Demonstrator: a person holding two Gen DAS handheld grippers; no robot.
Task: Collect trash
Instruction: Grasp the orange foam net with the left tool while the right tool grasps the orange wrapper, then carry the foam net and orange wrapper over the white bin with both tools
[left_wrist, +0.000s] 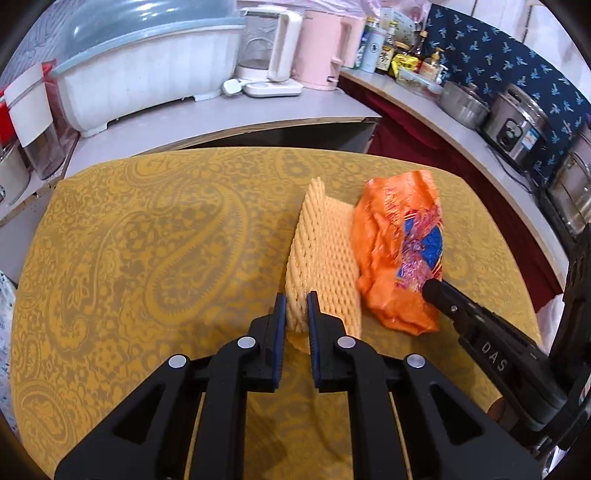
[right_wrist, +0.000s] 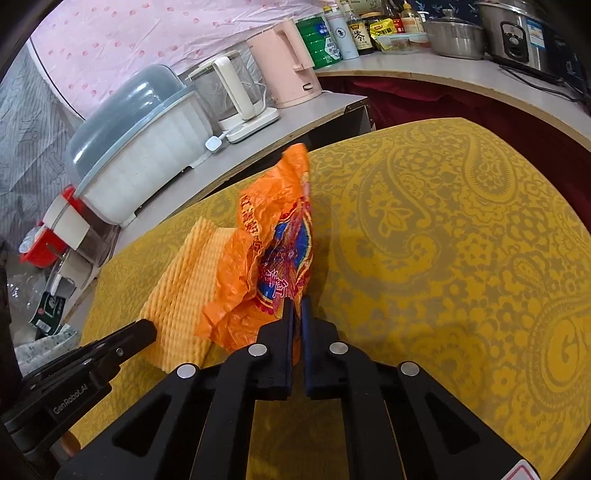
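Observation:
A yellow foam fruit net (left_wrist: 325, 254) and a crumpled orange plastic bag (left_wrist: 399, 251) lie side by side on a table with a yellow paisley cloth (left_wrist: 147, 258). My left gripper (left_wrist: 296, 301) is shut on the near end of the foam net. My right gripper (right_wrist: 296, 306) is shut on the near edge of the orange bag (right_wrist: 273, 251), which stands up from the cloth (right_wrist: 443, 240). The right gripper also shows in the left wrist view (left_wrist: 439, 291). The left gripper shows in the right wrist view (right_wrist: 144, 332) at the foam net (right_wrist: 184, 284).
A counter behind the table holds a covered white dish rack (left_wrist: 147, 74), a glass kettle (left_wrist: 266, 55) and a pink kettle (left_wrist: 321, 48). A side counter at the right carries bottles (left_wrist: 388, 51), steel pots (left_wrist: 465, 103) and a rice cooker (left_wrist: 517, 122).

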